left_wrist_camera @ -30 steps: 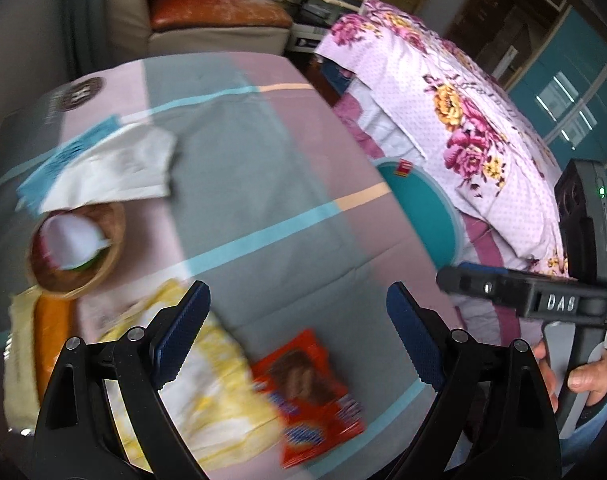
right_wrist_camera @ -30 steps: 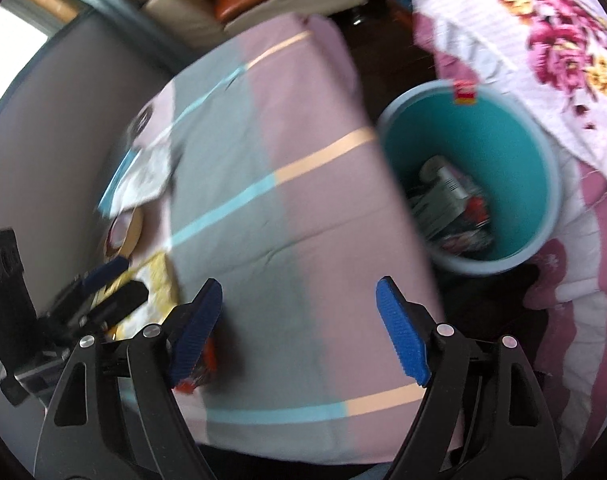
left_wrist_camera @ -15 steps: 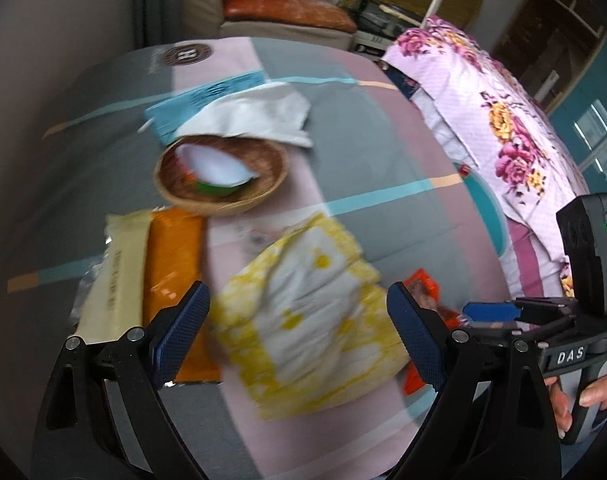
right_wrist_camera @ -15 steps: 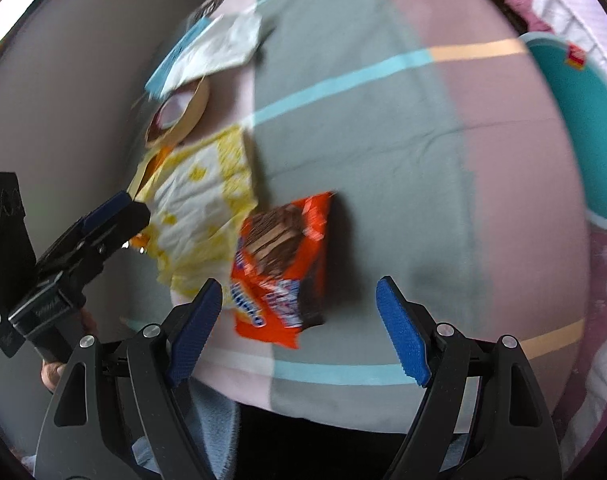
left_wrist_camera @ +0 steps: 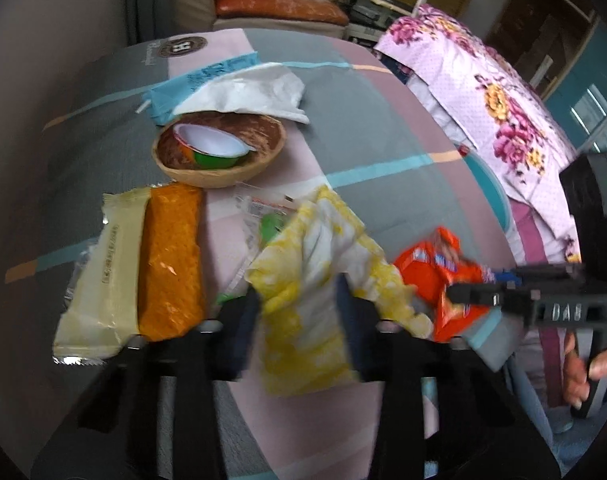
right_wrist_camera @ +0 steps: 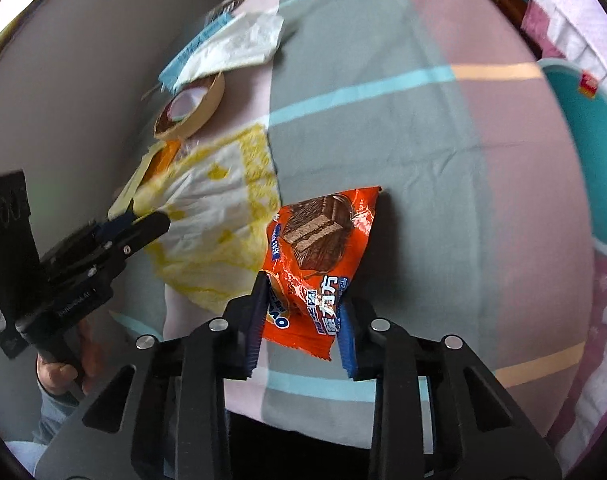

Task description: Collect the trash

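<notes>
Your left gripper [left_wrist_camera: 299,320] pinches the near end of the yellow-and-white wrapper [left_wrist_camera: 315,280], whose long axis runs away from you across the striped tablecloth [right_wrist_camera: 383,128]. Just right of it, touching its edge, your right gripper [right_wrist_camera: 303,320] clamps the bottom edge of the orange snack wrapper [right_wrist_camera: 319,256], which points up-right. The teal bin [right_wrist_camera: 583,160] stands at far right, beyond the table edge.

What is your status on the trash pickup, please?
Left gripper shut on yellow wrapper. Right gripper shut on orange wrapper. Teal bin right, path clear.
</notes>
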Demonstrator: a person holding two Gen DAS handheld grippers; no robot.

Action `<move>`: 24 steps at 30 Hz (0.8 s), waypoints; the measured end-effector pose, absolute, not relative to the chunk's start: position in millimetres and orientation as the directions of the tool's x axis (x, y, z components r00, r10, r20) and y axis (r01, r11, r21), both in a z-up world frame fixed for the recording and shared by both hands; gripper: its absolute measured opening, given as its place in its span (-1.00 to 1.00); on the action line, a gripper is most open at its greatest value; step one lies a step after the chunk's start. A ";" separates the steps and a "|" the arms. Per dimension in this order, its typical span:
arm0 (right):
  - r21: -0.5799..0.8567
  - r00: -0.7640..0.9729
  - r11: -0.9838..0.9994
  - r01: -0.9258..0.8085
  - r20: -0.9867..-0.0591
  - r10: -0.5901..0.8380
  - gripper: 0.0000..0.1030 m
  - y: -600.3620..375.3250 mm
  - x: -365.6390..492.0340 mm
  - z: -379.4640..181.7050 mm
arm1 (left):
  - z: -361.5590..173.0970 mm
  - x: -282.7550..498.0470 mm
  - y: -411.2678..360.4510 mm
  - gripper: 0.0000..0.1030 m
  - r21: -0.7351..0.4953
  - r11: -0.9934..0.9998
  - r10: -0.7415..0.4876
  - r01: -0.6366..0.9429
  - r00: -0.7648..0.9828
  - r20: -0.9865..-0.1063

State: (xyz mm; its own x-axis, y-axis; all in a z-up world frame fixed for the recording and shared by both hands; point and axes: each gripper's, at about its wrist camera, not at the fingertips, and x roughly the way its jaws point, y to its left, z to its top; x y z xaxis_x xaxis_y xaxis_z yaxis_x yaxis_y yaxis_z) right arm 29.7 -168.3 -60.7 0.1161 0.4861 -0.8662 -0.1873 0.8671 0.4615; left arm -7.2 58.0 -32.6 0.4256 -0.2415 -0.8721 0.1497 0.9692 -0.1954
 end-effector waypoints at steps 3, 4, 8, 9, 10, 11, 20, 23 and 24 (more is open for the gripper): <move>0.456 0.159 0.876 -0.157 -0.864 0.479 -0.46 -186.5 33.9 -56.8 | -33.4 -11.7 47.9 -0.48 -0.210 0.959 -0.271 0.189 0.407 -0.872; 0.457 0.165 0.877 -0.150 -0.863 0.478 -0.46 -190.6 35.7 -57.2 | -35.5 -13.9 42.3 -0.48 -0.221 0.953 -0.288 0.209 0.391 -0.874; 0.466 0.199 0.878 -0.109 -0.855 0.479 -0.46 -210.3 40.1 -56.7 | -48.2 -17.9 21.7 -0.48 -0.256 0.932 -0.333 0.258 0.327 -0.884; 0.471 0.206 0.877 -0.097 -0.852 0.481 -0.46 -215.1 40.2 -56.9 | -51.9 -17.9 17.7 -0.48 -0.254 0.931 -0.332 0.264 0.314 -0.889; 0.473 0.209 0.876 -0.091 -0.851 0.481 -0.46 -216.7 40.3 -56.9 | -57.8 -17.3 13.4 -0.48 -0.258 0.929 -0.333 0.265 0.296 -0.895; 0.476 0.214 0.875 -0.082 -0.849 0.482 -0.46 -224.0 40.3 -56.5 | -61.3 -16.4 11.2 -0.48 -0.263 0.929 -0.334 0.261 0.286 -0.898; 0.508 0.241 0.860 -0.045 -0.830 0.503 -0.46 -249.5 43.1 -57.5 | -70.5 -15.4 0.9 -0.38 -0.217 0.948 -0.279 0.231 0.284 -0.917; 0.518 0.244 0.854 -0.039 -0.824 0.511 -0.45 -252.4 43.3 -58.2 | -67.2 -15.3 -1.3 -0.31 -0.219 0.948 -0.278 0.229 0.269 -0.922; 0.522 0.245 0.852 -0.040 -0.822 0.515 -0.45 -253.8 43.3 -58.1 | -65.9 -14.5 -2.8 -0.31 -0.233 0.945 -0.291 0.228 0.263 -0.920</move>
State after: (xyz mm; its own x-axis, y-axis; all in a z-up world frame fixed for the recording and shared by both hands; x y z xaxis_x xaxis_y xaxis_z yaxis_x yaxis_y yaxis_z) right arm 43.3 -253.8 -58.1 0.2445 0.5151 -0.8215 -0.0396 0.8518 0.5223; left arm -14.5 -2.8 -65.9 0.2631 -0.2908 -0.9199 0.2285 0.9452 -0.2334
